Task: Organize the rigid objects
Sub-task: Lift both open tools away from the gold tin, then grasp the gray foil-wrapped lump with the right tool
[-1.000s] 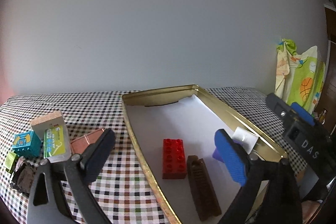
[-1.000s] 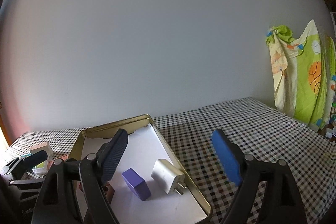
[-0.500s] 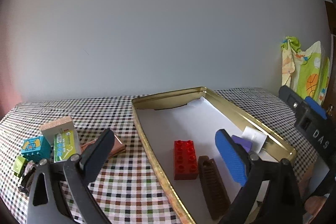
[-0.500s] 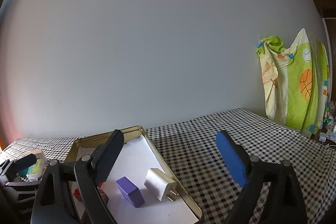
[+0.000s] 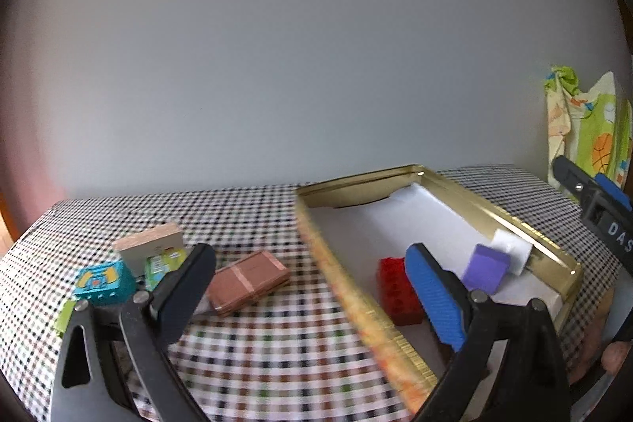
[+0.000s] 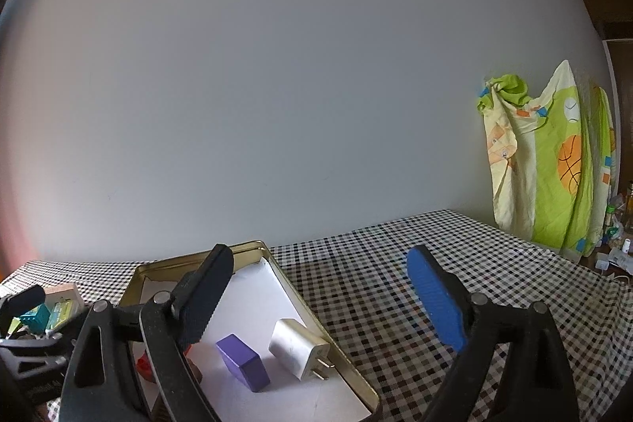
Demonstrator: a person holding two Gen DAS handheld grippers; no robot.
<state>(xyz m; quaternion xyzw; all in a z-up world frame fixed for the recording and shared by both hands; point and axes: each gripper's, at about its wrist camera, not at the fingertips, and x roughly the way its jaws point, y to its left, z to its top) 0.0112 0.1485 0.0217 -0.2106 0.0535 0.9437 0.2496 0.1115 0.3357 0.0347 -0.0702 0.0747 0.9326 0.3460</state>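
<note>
- Gold-coloured shallow metal tin (image 5: 514,220), lined with white paper, lies on the checked-cloth table (image 5: 253,343) as the collecting place; a red studded plastic brick (image 5: 395,293), a purple block (image 6: 243,362) and a white plug-in charger (image 6: 298,347) already lie inside.
- A brown flat wooden block (image 5: 247,281), teal toy brick (image 5: 103,281) and others wait outside, likely next.
- Left claw (image 5: 312,297) hangs apart and empty, facing the gap between those loose pieces and the tin.
- Right claw (image 6: 320,299) is spread, holding nothing.

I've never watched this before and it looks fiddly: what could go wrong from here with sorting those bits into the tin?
1. The left gripper hangs open over the tin rim; it might knock it and shift the charger and purple block.
2. The loose pieces crowd together by the teal block, so a grab may nudge neighbours.
</note>
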